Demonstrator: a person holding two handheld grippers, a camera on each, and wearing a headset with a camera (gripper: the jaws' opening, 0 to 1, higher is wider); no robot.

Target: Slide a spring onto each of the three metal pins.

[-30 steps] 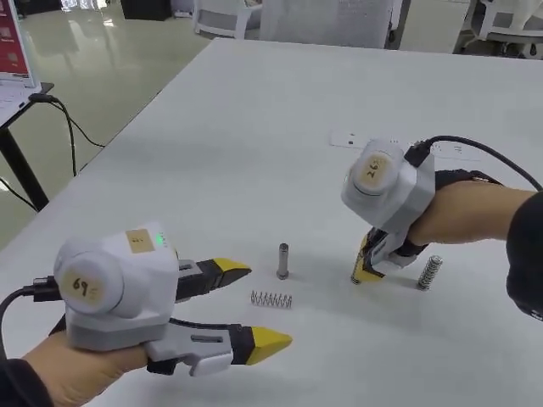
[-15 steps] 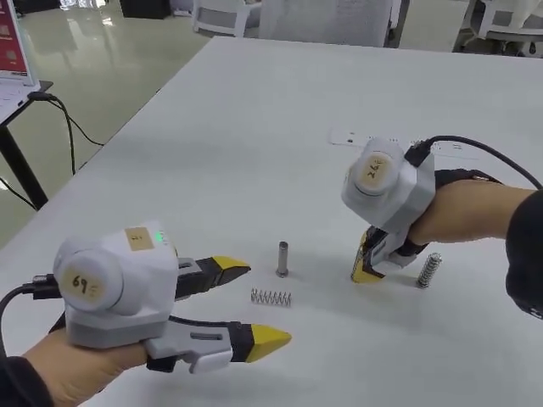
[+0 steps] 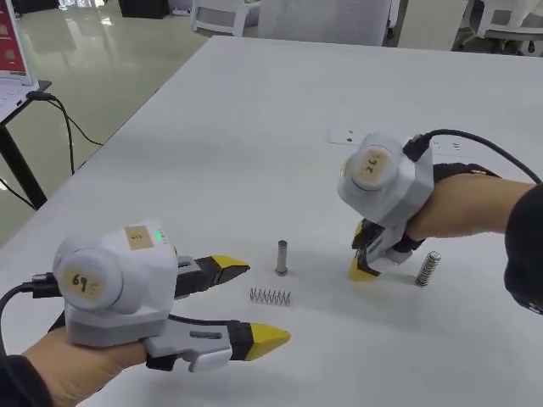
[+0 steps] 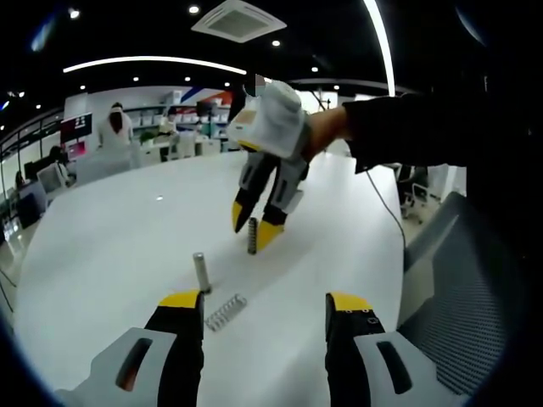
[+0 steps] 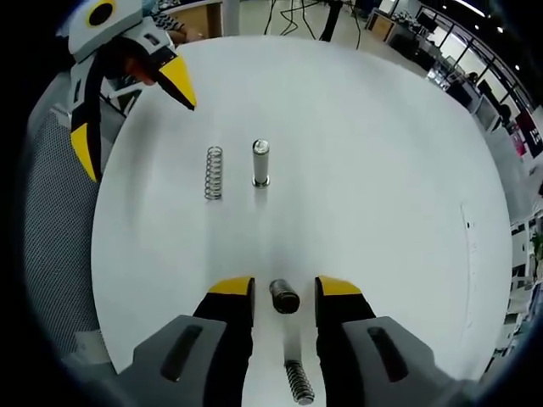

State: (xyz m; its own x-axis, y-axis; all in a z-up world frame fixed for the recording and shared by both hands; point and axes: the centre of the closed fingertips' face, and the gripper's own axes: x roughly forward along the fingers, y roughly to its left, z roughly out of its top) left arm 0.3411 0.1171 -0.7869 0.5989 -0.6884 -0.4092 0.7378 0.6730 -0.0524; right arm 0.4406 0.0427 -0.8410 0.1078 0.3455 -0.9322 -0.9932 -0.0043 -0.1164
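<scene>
You've two pins (bare pin, straddled pin) and two springs (lying spring, upright spring, core unclear); left gripper, right gripper both released.

The left gripper carries a sticker reading "69"; the right gripper, "2" then an unclear digit.

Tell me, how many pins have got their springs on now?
One looks done: a pin wearing a spring stands beside the right gripper. In hand: that gripper's jaws stand apart around a second pin; I cannot tell whether it has a spring. Left: the bare pin needs the loose spring lying by it, near the open left gripper.
</scene>
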